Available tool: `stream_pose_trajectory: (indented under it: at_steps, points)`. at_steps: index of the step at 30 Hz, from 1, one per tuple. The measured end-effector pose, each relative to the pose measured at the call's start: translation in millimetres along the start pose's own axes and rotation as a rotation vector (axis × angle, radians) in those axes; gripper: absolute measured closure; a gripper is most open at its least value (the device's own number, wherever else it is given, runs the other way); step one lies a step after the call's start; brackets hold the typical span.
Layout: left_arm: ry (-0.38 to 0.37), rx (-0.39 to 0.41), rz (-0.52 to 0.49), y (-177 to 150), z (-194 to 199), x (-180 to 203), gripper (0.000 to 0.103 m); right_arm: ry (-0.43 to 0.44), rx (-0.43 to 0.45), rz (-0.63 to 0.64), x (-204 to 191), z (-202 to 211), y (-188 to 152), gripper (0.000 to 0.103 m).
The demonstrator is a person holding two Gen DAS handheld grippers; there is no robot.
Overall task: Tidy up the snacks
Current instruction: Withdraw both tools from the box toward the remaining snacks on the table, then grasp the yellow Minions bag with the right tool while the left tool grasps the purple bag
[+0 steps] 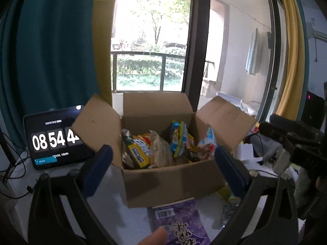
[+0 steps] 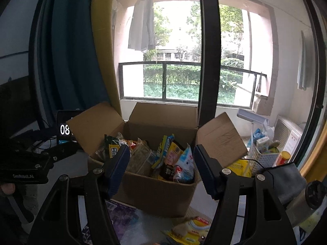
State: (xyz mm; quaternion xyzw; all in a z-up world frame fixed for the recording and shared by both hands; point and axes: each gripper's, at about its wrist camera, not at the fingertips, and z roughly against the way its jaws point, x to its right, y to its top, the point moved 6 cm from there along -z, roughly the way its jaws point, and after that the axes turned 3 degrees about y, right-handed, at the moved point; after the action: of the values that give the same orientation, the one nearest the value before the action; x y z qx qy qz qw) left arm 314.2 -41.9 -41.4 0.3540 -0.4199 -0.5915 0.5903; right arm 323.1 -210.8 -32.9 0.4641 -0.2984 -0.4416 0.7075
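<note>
In the left wrist view, a fingertip (image 1: pixel 156 235) is seen at the near edge, touching the near end of a purple snack packet (image 1: pixel 181 226) that lies flat on the white table (image 1: pixel 122 214). The left gripper (image 1: pixel 163 163) is held above the table with its blue pads (image 1: pixel 98 167) spread wide apart; nothing is held between them. The purple packet lies below and between the two fingers, just in front of the cardboard box (image 1: pixel 173 181).

In the right wrist view, the right gripper (image 2: pixel 161 167) is likewise spread, with nothing between its pads (image 2: pixel 118 169). A yellow snack packet (image 2: pixel 190 232) lies on the table at the near edge, below the gripper and near the box's front wall (image 2: pixel 155 194).

The box stands between and beyond the fingers in both views, with its flaps folded outward. It is filled with upright snack packets (image 1: pixel 161 147): yellow and blue ones at the left and centre, a white and blue one at the right.

A tablet showing a clock (image 1: pixel 55 138) stands at the far left of the box. A white perforated basket (image 2: pixel 263 159) holding small items stands at the far right. The window (image 2: pixel 184 61) lies beyond.
</note>
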Motion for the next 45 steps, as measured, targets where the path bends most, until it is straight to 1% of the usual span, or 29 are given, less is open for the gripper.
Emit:
stream_pose_trajectory:
  at_steps: [5, 8, 13, 16, 18, 21, 24, 29, 30, 33, 35, 37, 38, 42, 44, 45]
  points:
    - [-0.004, -0.044, -0.008, -20, -6, 6, 0.002, -0.017, -0.001, -0.015, 15, 11, -14, 0.035]
    - [-0.004, -0.087, -0.003, -38, -12, 8, 0.002, -0.027, -0.033, -0.041, 29, 10, -32, 0.035]
    - [0.005, -0.170, 0.006, -70, -28, 11, 0.002, -0.035, -0.067, -0.098, 50, 11, -57, 0.035]
    - [0.000, -0.233, 0.017, -92, -36, 14, 0.002, -0.041, -0.082, -0.131, 61, 12, -72, 0.035]
    - [-0.024, -0.293, 0.048, -109, -42, 15, 0.002, -0.041, -0.106, -0.161, 70, 10, -86, 0.035]
    - [-0.056, -0.355, 0.098, -131, -46, 18, 0.002, -0.045, -0.131, -0.184, 78, 6, -101, 0.035]
    - [-0.054, -0.404, 0.086, -154, -50, 24, 0.002, -0.047, -0.156, -0.210, 86, 3, -116, 0.035]
    - [-0.066, -0.468, 0.084, -181, -51, 29, 0.002, -0.054, -0.194, -0.256, 99, -4, -135, 0.035]
    - [-0.067, -0.480, 0.078, -185, -51, 31, 0.002, -0.049, -0.202, -0.261, 100, -5, -137, 0.034]
    - [-0.063, -0.517, 0.059, -200, -53, 35, 0.002, -0.013, -0.233, -0.265, 97, -13, -147, 0.023]
    - [-0.062, -0.548, 0.074, -208, -55, 35, 0.002, -0.006, -0.254, -0.252, 94, -19, -154, 0.021]
    - [-0.081, -0.573, 0.107, -216, -57, 35, 0.002, 0.004, -0.274, -0.249, 92, -25, -160, 0.020]
    - [-0.087, -0.569, 0.112, -217, -57, 35, 0.002, 0.007, -0.287, -0.249, 92, -29, -164, 0.020]
    - [-0.089, -0.557, 0.081, -220, -55, 36, 0.003, 0.008, -0.346, -0.277, 93, -45, -180, 0.020]
    - [-0.094, -0.558, 0.083, -221, -55, 36, 0.003, 0.048, -0.364, -0.314, 93, -48, -185, 0.020]
    - [-0.098, -0.557, 0.088, -222, -53, 36, 0.006, 0.062, -0.372, -0.333, 93, -50, -186, 0.020]
